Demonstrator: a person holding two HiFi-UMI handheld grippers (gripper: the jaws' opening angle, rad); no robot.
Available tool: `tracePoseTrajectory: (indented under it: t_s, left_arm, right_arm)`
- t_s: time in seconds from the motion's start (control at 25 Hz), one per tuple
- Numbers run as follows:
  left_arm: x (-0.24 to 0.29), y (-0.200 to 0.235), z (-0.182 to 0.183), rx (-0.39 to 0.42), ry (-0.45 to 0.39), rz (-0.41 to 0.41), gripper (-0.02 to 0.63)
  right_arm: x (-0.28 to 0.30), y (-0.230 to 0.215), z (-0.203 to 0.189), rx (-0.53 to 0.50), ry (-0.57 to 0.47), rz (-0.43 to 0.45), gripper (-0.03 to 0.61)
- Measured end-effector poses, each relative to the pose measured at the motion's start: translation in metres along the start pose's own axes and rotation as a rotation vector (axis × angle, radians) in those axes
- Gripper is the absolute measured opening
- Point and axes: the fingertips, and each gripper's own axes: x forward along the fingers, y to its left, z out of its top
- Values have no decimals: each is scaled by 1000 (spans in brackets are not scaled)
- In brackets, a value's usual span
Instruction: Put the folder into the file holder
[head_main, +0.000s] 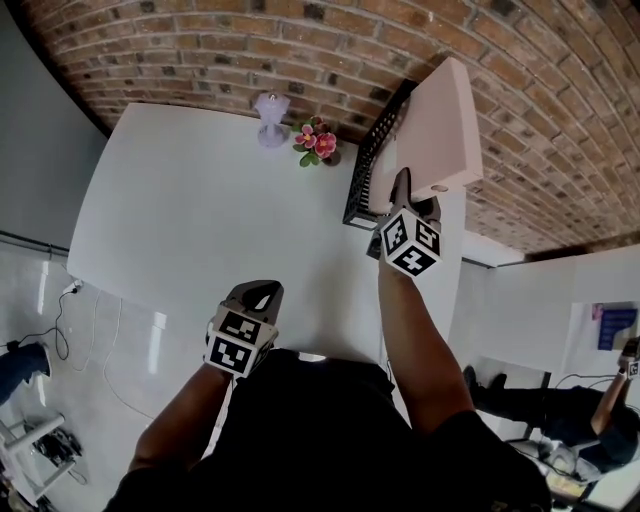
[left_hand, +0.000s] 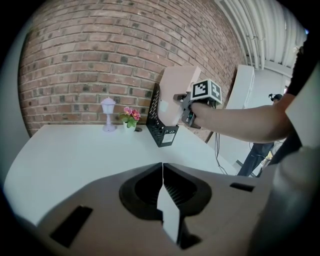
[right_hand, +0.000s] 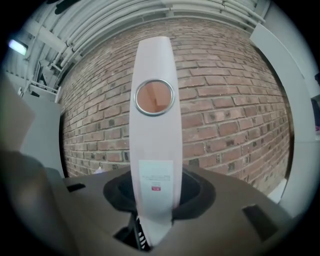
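Head view: the right gripper (head_main: 402, 190) holds the pale pink folder (head_main: 440, 110) over the black file holder (head_main: 372, 165) at the far edge of the white table (head_main: 200, 220), by the brick wall (head_main: 200, 50); the left gripper (head_main: 262, 295) hangs low near the body. Left gripper view: its jaws are pressed together, empty; the folder's lower end meets the holder's top. Right gripper view: jaws clamped on the folder's spine.
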Motion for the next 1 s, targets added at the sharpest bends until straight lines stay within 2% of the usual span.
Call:
tracePoseTrajectory:
  t_s: [0.12,0.28,0.44,0.6,0.88,1.0]
  left_arm:
    - [-5,6,-2,-1,1,19,6]
    - [-10,13,-11,-27,15,45,6]
    - [-9,19,-13,-36,15,48,6]
    - [-3,15,-7,-28,8,29,6]
    - [5,6,8,10,-7,-9,6]
    - [6,0,13,18,-14,-26,6]
  right_arm:
    - [7,2,-21,-10,37,-14,154]
    - [8,1,-49,-81,96,-12,170]
    - [10,-1,-62,-89,141,-18,176]
    - [13,-2,-93,-87,306,-11,205]
    - [-1,1,-102,-98,375,43,283]
    - [-15,2,-107,-102,407,71,291]
